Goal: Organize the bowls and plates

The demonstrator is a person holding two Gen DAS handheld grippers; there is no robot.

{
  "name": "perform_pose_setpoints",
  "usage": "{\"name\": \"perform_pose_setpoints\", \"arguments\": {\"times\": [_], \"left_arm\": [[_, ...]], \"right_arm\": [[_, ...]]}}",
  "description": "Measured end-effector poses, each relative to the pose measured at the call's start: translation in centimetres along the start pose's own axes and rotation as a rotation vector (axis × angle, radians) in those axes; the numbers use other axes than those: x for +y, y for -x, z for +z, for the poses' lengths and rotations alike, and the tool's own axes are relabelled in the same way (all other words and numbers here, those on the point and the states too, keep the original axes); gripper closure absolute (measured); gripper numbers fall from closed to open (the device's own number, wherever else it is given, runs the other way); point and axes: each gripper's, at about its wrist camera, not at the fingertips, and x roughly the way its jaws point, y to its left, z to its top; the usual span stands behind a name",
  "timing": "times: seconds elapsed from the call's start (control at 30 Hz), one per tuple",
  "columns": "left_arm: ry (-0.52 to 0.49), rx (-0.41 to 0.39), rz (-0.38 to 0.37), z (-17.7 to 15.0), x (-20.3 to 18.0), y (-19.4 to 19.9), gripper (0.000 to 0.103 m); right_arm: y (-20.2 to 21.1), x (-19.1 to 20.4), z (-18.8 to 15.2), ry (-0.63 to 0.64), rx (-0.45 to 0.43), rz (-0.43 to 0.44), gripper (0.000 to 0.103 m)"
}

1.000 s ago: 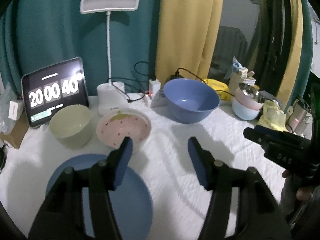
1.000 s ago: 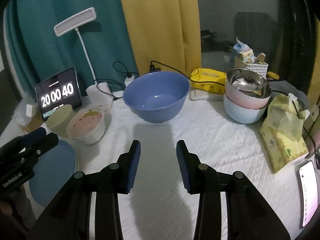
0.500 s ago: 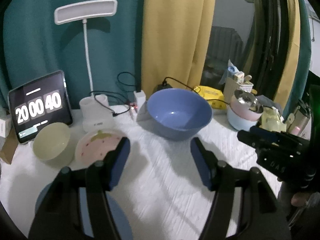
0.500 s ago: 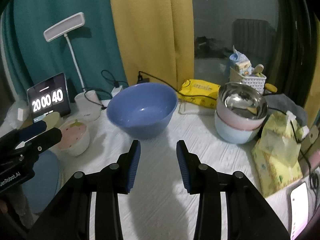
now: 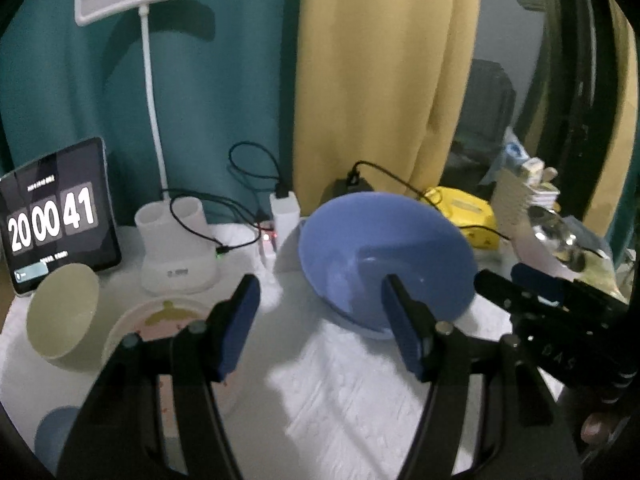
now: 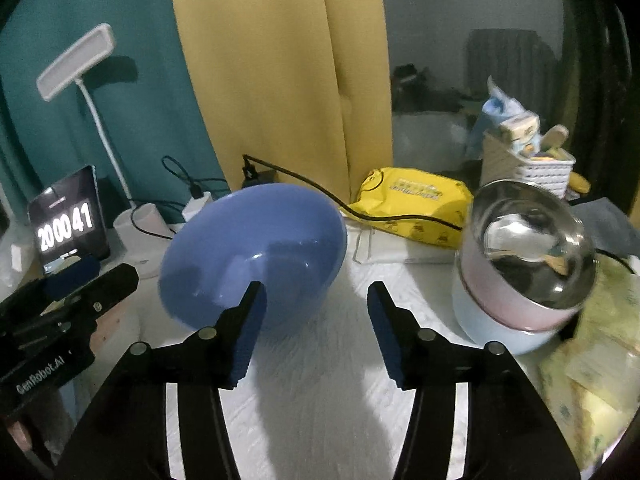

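Bowls are spread over a white cloth (image 5: 340,396), and the large blue bowl (image 5: 384,256) is taken as the landmark. Just left of it, the pink strawberry bowl (image 5: 168,316) is seen, with the pale green bowl (image 5: 62,316) further left, touching or nearly touching it. A blue plate (image 5: 52,436) is glimpsed nearer the camera on that side. Well to the right of the blue bowl, a steel bowl (image 6: 532,240) is nested in a pink and pale blue stack. The left gripper (image 5: 320,320) is held spread and empty before the blue bowl; the right gripper (image 6: 316,328) is likewise spread, nothing being pinched, at the bowl's right.
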Motion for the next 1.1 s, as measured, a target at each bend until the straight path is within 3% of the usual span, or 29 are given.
{"name": "perform_pose_setpoints", "arguments": {"times": [0.23, 0.47, 0.53, 0.63, 0.7, 0.83, 0.97, 1.1], "left_arm": [[0.014, 0.099, 0.058, -1.2, 0.0, -4.4, 0.039], [0.013, 0.106, 0.106, -1.4, 0.2, -5.2, 0.040], [0.022, 0.094, 0.120, -1.6, 0.5, -4.9, 0.040], [0.033, 0.087, 0.123, -1.5, 0.8, -4.8, 0.052], [0.025, 0.097, 0.113, -1.6, 0.7, -5.0, 0.058], [0.009, 0.122, 0.080, -1.8, 0.1, -5.3, 0.081], [0.000, 0.133, 0.067, -1.9, -0.4, -5.2, 0.088], [0.001, 0.137, 0.055, -1.8, -0.4, -4.6, 0.090]], "right_arm": [[-3.9, -0.2, -0.1, -0.021, 0.038, -0.012, 0.047], [-6.0, 0.0, -0.8, -0.027, 0.073, 0.012, 0.049], [-6.3, 0.0, -1.1, -0.021, 0.083, 0.009, 0.065], [-6.5, -0.2, -1.4, -0.022, 0.098, 0.003, 0.080], [-6.6, -0.4, -1.5, -0.025, 0.100, 0.001, 0.083], [-6.4, -0.4, -1.6, -0.025, 0.097, 0.012, 0.088], [-5.9, -0.3, -1.6, -0.023, 0.087, 0.006, 0.092], [-5.4, -0.5, -1.7, -0.038, 0.094, 0.003, 0.093]]}}
